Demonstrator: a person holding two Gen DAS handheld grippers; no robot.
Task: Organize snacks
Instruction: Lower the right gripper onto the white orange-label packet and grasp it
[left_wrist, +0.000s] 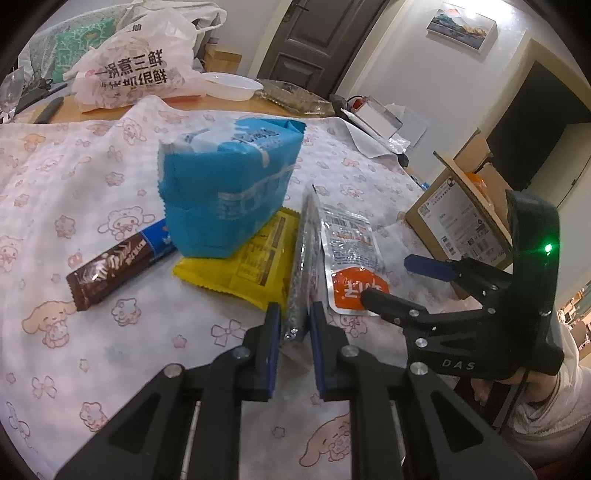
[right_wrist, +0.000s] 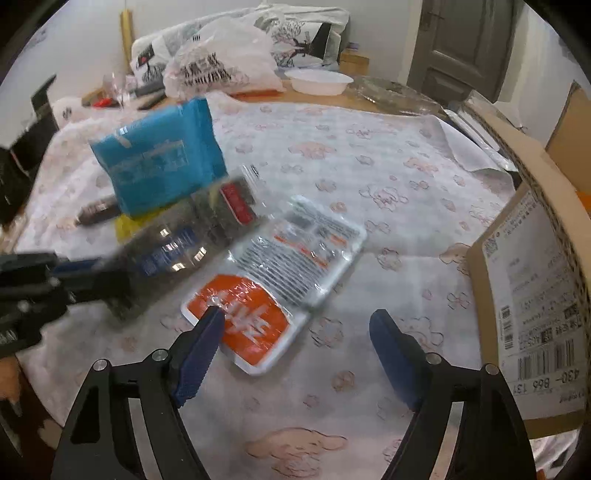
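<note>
Your left gripper (left_wrist: 291, 328) is clamped on the near end of a clear packet of dark snack pieces (left_wrist: 301, 273), which stands on its thin edge and runs away from you across the cartoon-printed tablecloth (left_wrist: 74, 177). In the right wrist view that packet (right_wrist: 192, 236) is motion-blurred, so its red label is only a smear and I can't read more from it.

Just right of it lies a flat clear pouch with an orange label (left_wrist: 349, 258), printed side up. Your right gripper (right_wrist: 297, 323) stands over the pouch's near orange end with its jaws apart; its left pad (right_wrist: 201, 345) sits over the pouch's corner, though whether it touches is hard to tell, and the other pad is off the pouch over bare cloth. Nothing is held between them.

Left of the clear packet, a yellow packet (left_wrist: 258, 266) lies flat with a bulky blue bag (left_wrist: 229, 184) resting on top of it. A brown chocolate bar (left_wrist: 118, 269) lies beside them, one end tucked under the blue bag.

A cardboard box (right_wrist: 524, 288) stands at the table's right edge. At the far side sit a white plastic shopping bag (left_wrist: 133, 62) and a white bowl (right_wrist: 319, 81).
</note>
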